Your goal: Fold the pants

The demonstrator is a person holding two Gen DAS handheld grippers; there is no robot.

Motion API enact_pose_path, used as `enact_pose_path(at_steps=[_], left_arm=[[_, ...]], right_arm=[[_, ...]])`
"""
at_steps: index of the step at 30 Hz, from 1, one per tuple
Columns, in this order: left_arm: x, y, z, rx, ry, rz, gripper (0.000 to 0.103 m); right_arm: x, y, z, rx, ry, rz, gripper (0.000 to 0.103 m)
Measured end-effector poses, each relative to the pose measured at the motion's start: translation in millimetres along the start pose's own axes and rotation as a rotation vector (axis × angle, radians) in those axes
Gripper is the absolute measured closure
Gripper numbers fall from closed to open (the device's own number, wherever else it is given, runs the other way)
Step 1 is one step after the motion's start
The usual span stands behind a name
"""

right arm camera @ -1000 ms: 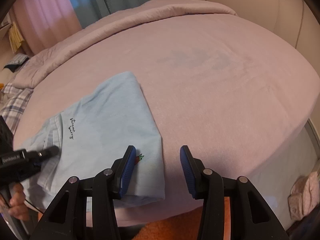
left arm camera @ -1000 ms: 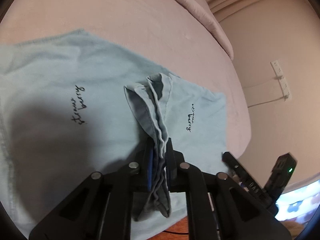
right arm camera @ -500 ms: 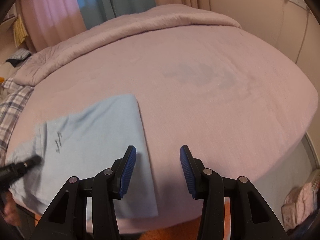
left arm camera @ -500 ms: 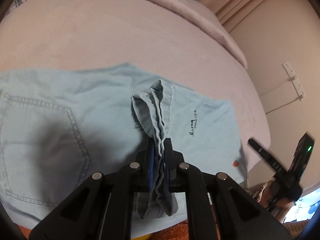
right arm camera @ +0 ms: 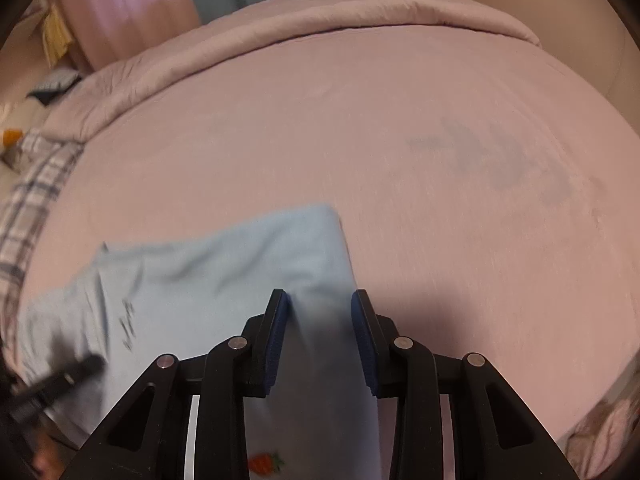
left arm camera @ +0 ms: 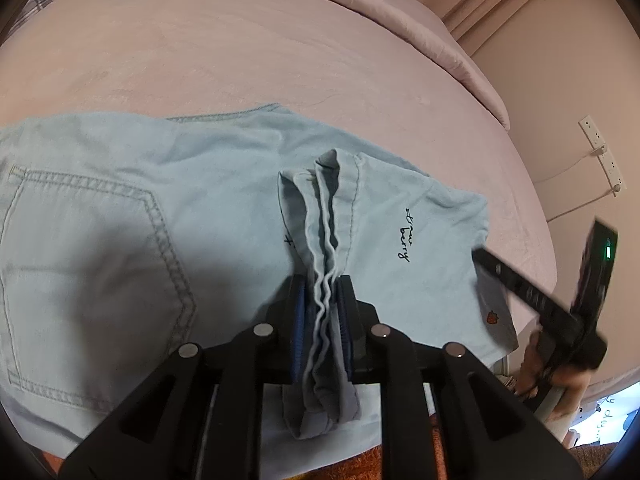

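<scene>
Pink bedding covers a wide bed (right arm camera: 420, 168), its surface smooth and soft, with a rolled quilt (right arm camera: 320, 20) along the far edge toward twelve o'clock and a plaid cloth (right arm camera: 28, 196) at nine o'clock in the right wrist view. Beyond the bed, at three o'clock in the left wrist view, a white power strip (left arm camera: 602, 156) hangs on a beige wall with its cord trailing down.

Pale blue pants (left arm camera: 120, 220) lie flat near the bed's front edge, made of thin denim-like cloth with stitched seams, a back pocket (left arm camera: 88, 264), small black script and a tiny strawberry patch (left arm camera: 492, 317). The left gripper (left arm camera: 322, 320) has a bunched, wavy ridge of the cloth between its blue pads; its jaws have just been easing apart, yet the pads remain against the folds. The right gripper (right arm camera: 320, 336), blurred, hangs over the pants' right border at six o'clock with cloth between its jaws, which have just been narrowing without pressing on it.
</scene>
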State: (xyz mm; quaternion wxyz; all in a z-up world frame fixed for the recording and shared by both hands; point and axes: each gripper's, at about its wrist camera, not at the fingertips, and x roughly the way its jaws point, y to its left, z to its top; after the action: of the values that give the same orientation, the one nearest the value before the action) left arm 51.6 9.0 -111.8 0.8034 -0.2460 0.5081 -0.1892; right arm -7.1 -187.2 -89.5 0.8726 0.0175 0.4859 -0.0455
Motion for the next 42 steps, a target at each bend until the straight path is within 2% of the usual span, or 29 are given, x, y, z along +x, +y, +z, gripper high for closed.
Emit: enact_pose_path(at_steps=[4, 11, 12, 14, 16, 17, 18, 19, 20, 21, 22, 26, 30, 35, 39, 42], left_arm=[[-1, -3, -3, 0.000, -0.001, 0.006, 0.084], [-9, -2, -12, -0.005, 0.003, 0.022, 0.082], [-10, -3, -11, -0.007, 0.004, 0.027, 0.079], [-20, -5, -12, 0.000, -0.005, 0.054, 0.071], [-37, -5, -13, 0.015, -0.054, 0.089, 0.048], [-45, -4, -13, 0.019, -0.083, 0.099, 0.041], [-62, 0, -14, 0.019, -0.144, 0.119, 0.027], [-71, 3, -15, 0.014, -0.173, 0.135, 0.017], [-83, 8, -15, 0.003, -0.213, 0.156, 0.014], [-96, 17, -15, -0.019, -0.256, 0.181, 0.011], [-105, 24, -16, -0.043, -0.282, 0.204, 0.010], [-135, 69, -21, -0.179, -0.363, 0.311, 0.009], [-148, 115, -32, -0.340, -0.392, 0.362, 0.010], [-150, 154, -44, -0.473, -0.378, 0.380, 0.011], [-136, 171, -52, -0.534, -0.325, 0.373, 0.020], [-133, 173, -53, -0.542, -0.339, 0.346, 0.029]], right_arm=[[-15, -5, -25, -0.024, -0.005, -0.027, 0.068], [-44, -25, -59, 0.023, 0.027, 0.046, 0.068], [-46, -27, -60, 0.030, 0.030, 0.049, 0.068], [-48, -28, -60, 0.040, 0.030, 0.050, 0.068], [-49, -28, -58, 0.051, 0.030, 0.042, 0.068], [-50, -27, -58, 0.052, 0.027, 0.036, 0.068], [-55, -26, -59, 0.045, 0.014, 0.027, 0.067], [-59, -25, -58, 0.038, -0.002, 0.017, 0.059], [-64, -21, -59, 0.030, -0.027, 0.005, 0.053], [-70, -19, -57, 0.023, -0.057, 0.002, 0.039], [-74, -18, -55, 0.018, -0.084, 0.007, 0.032], [-84, -8, -47, -0.003, -0.133, 0.030, 0.032], [-80, 0, -41, -0.005, -0.136, 0.056, 0.032], [-67, 14, -36, -0.021, -0.110, 0.071, 0.032], [-67, 22, -40, -0.036, -0.094, 0.083, 0.032], [-65, 27, -42, -0.047, -0.084, 0.090, 0.032]])
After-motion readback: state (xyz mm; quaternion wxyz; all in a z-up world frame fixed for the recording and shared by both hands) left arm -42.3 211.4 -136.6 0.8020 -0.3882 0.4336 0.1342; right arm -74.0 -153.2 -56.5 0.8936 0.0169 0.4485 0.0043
